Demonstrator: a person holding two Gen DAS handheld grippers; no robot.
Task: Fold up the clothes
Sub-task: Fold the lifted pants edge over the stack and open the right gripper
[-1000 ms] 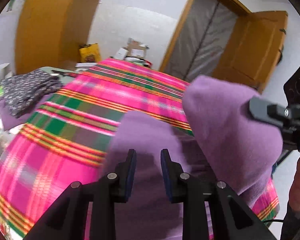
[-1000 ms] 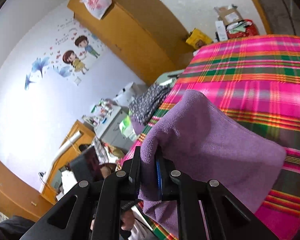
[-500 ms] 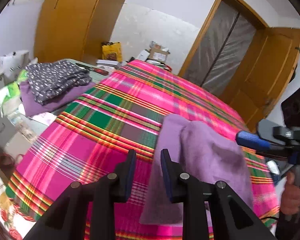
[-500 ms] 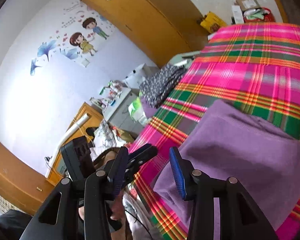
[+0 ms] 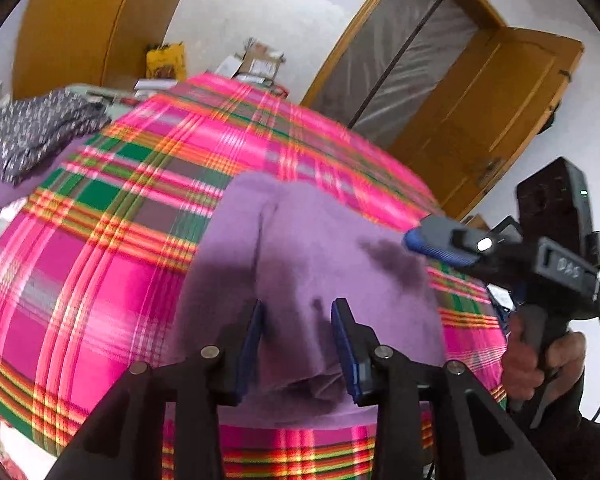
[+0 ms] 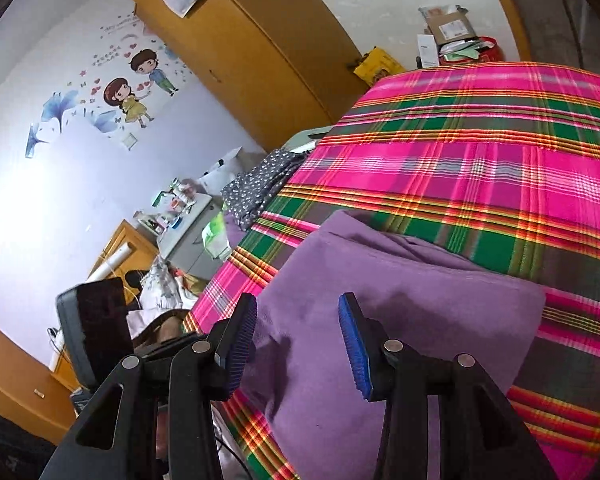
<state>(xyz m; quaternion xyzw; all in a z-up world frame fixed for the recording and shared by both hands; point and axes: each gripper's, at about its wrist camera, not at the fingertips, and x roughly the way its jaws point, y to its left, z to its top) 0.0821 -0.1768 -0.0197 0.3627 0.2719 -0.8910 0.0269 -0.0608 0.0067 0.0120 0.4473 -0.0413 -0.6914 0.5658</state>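
Purple garment (image 5: 312,264) is lying folded on the plaid bed cover (image 5: 112,248), near its front edge. Left gripper (image 5: 298,344) is hovering over the near fold, jaws apart, gripping nothing. Right gripper (image 6: 298,340) is also gaping wide above the cloth, empty.

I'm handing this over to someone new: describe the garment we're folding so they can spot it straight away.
Find the bed with the pink, green and orange plaid cover. The purple garment lies folded on its near part, below both open grippers. It is plain and solid purple, unlike the dark speckled clothes piled beside the bed's far edge.
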